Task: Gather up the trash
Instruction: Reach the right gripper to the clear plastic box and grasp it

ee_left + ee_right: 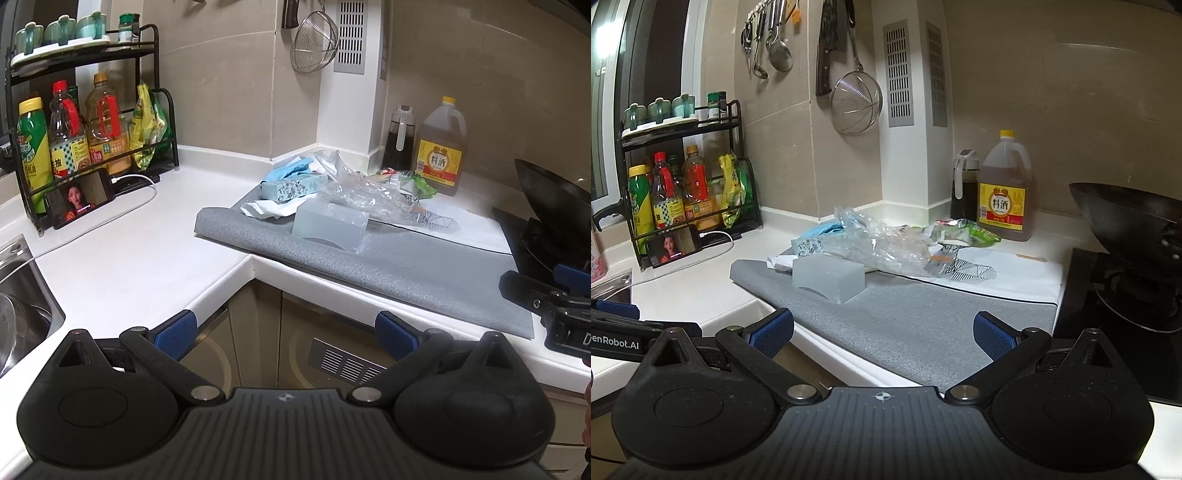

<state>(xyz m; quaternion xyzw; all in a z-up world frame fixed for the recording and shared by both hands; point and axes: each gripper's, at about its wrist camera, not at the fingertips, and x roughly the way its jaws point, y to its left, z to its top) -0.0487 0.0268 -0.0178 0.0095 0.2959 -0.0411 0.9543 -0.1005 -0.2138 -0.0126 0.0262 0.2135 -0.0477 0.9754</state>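
Crinkly clear plastic bag (882,247), grey woven mat (923,314).

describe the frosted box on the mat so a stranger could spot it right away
Find the grey mat on the counter left of the stove. The frosted box stands near its back left, just in front of the heap of clear plastic wrap. It is the only smooth, pale, translucent block; everything behind it is crumpled.

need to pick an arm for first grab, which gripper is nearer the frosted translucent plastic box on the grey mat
Right, though only slightly. The right gripper hangs over the mat's front edge, facing the frosted translucent plastic box. The left gripper hangs off the counter corner, over the cabinets, further back.
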